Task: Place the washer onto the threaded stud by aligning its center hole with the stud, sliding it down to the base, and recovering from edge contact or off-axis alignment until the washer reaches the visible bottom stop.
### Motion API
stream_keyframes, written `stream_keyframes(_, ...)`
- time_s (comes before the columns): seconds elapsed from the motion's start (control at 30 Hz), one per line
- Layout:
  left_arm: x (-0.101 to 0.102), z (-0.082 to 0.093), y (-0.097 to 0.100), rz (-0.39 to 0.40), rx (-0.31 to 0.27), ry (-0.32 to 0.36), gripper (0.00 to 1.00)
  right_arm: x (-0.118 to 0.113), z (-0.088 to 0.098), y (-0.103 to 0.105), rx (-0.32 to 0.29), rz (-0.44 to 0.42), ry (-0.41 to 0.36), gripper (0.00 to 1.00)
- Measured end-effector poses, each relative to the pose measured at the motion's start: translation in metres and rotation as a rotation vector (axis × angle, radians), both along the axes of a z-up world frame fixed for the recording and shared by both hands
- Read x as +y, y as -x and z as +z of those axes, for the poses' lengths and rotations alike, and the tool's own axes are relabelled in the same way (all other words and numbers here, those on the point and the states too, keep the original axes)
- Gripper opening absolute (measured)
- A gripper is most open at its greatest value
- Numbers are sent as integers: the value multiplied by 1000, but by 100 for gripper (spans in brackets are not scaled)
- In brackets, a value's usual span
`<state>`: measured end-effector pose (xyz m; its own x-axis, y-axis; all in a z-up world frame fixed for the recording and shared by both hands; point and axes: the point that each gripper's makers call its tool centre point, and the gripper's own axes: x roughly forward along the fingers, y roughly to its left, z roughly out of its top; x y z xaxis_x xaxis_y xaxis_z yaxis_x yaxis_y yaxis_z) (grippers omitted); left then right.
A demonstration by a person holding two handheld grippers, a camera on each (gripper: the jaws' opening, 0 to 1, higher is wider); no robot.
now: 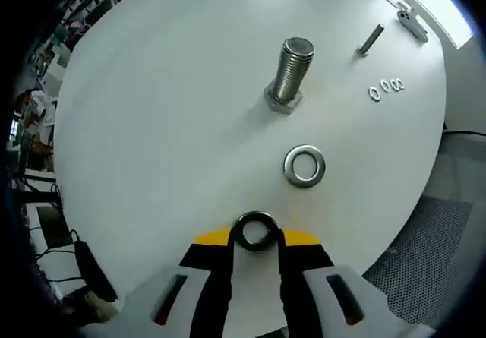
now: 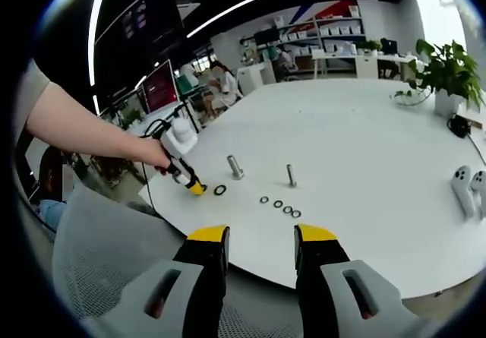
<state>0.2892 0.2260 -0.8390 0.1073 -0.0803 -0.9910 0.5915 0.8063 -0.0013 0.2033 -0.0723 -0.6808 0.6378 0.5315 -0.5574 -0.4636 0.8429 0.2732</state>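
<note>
The left gripper (image 1: 256, 235) clamps a dark washer (image 1: 255, 230) between its yellow-tipped jaws, above the white table (image 1: 152, 125) and short of the upright threaded stud (image 1: 291, 74). A second washer (image 1: 304, 165) lies flat between them. The right gripper (image 2: 260, 241) hangs parted and empty off the table's edge.

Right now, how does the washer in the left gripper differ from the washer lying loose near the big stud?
The held washer looks dark and is pinched between the left gripper fingertips; the loose washer is bright silver and lies flat on the white table, untouched. The loose washer sits closer to the big stud; the held washer is farther back. Both are round rings with a center hole, and neither is on the stud.
</note>
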Motion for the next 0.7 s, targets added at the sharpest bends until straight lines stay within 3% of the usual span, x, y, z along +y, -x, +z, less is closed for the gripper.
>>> stream_keyframes(0.3, 1, -1, -2, -16, 18, -18, 22, 1, 0, 0, 0, 4, 3, 36)
stream_keyframes(0.5, 1, 0, -1, -27, -1, -10, 22, 1, 0, 0, -2, 3, 1, 36)
stream_keyframes(0.7, 0, 1, -1, 13, -16, -10, 21, 1, 1, 0, -1, 3, 2, 36)
